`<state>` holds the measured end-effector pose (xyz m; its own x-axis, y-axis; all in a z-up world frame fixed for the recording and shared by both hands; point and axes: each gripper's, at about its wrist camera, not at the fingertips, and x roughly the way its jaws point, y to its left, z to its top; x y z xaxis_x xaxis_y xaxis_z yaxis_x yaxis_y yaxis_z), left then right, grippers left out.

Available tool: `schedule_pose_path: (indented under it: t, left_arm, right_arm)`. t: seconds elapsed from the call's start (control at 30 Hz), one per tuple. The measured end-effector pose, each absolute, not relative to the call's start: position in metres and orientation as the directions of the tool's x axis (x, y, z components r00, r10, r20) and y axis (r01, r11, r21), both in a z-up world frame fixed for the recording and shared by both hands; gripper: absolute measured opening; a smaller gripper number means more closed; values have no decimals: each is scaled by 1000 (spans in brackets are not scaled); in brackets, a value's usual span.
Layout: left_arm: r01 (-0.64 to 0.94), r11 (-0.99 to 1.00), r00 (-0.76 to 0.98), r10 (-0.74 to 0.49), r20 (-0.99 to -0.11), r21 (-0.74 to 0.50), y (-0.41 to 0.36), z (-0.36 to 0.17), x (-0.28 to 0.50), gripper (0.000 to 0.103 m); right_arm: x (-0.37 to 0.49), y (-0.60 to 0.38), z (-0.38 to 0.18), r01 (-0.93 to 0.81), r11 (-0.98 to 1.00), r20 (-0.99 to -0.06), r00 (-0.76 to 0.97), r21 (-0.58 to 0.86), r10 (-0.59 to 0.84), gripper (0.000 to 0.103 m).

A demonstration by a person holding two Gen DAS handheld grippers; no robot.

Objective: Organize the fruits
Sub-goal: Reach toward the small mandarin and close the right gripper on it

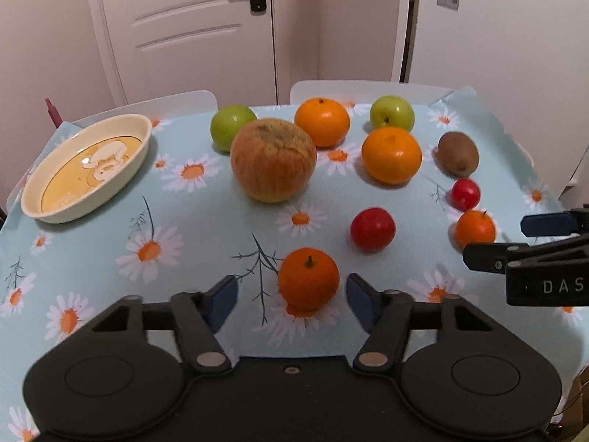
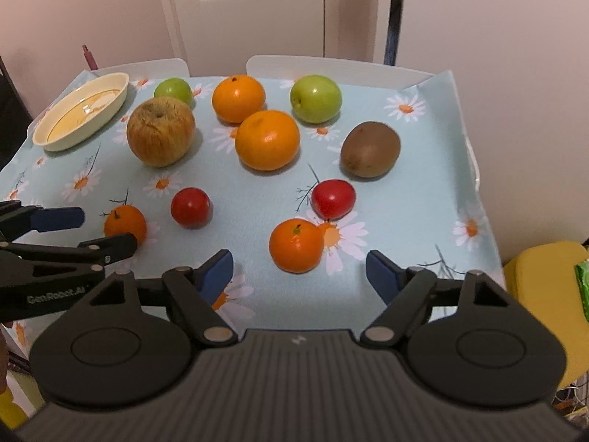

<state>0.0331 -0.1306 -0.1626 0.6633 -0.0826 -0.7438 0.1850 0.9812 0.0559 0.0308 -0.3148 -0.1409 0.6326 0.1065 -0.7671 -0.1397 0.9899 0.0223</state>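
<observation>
Both jaws gape wide here, nothing gripped on either side. The left hand-held gripper [image 1: 292, 300] sits low over the desk [image 1: 206, 243], its blue pads flanking a small tangerine [image 1: 308, 280] without touching it; there is a gap on each side. The right hand-held gripper [image 2: 299, 274] hovers released just short of a second small tangerine [image 2: 296, 245], which lies ahead of the pads, not between them.

Fruit is scattered across the daisy-print cloth [image 2: 405, 199]. Between the two tangerines rests a red cherry tomato [image 1: 372, 228], and another red tomato [image 2: 333, 199] lies just beyond the right-hand tangerine, close beside it. A brown kiwi [image 2: 370, 149] sits nearer the desk's right edge. In the middle, two larger oranges stand close together, the near orange [image 2: 267, 140] and the far orange [image 2: 238, 98]. A green apple [image 2: 316, 98] is at the back right, a second green apple [image 1: 232, 127] at the back left, partly hidden behind a big streaked reddish-yellow apple [image 1: 273, 160].

Far left, near the desk's corner, a cream oval dish [image 1: 36, 199] with a yellow cartoon print holds no fruit.
</observation>
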Motion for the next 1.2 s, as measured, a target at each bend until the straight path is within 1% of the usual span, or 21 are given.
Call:
schedule_pose_path:
  t: [0.27,0.3,0.37,0.43,0.67,0.7,0.73,0.77,1.2]
  left_arm:
    - [200,977,657,-80,-750,71,-140,-172,39,47]
    - [204,977,657,-86,-749,67,-140,-172,39,43]
    - [204,976,660,-81,-747,74,-143,-172,40,43]
    - [210,974,663,-78,-744,85,-145,-172,41,43]
    - [211,974,664,-77,-744,88,-146,-171,42,42]
    - [210,974,665,-77,-743,87,-146,-171,42,42]
    - [208,974,665,-78,-743,84,-145,-170,42,41]
    - [206,975,665,-79,-742,81,-145,-170,42,41]
    - [160,983,703,-49,-709,90,-131,-148,37,41]
  right_arm:
    - [42,-313,-150,-163,986,-770,623,42,135,84]
    - [44,-313,-151,-166,985,-771,622,43,138,82]
    - [46,-313,-152,-168,985,-772,620,45,141,80]
    - [48,-313,-153,-171,984,-775,615,51,147,75]
    - [53,-311,-155,-169,984,-782,606,51,145,65]
    - [54,-310,-155,-169,984,-784,604,50,143,61]
    - [53,-310,-155,-167,985,-782,608,39,134,54]
    - [53,-310,-154,-169,985,-782,609,30,129,51]
    - [52,-299,-132,-206,977,-759,627,56,175,51]
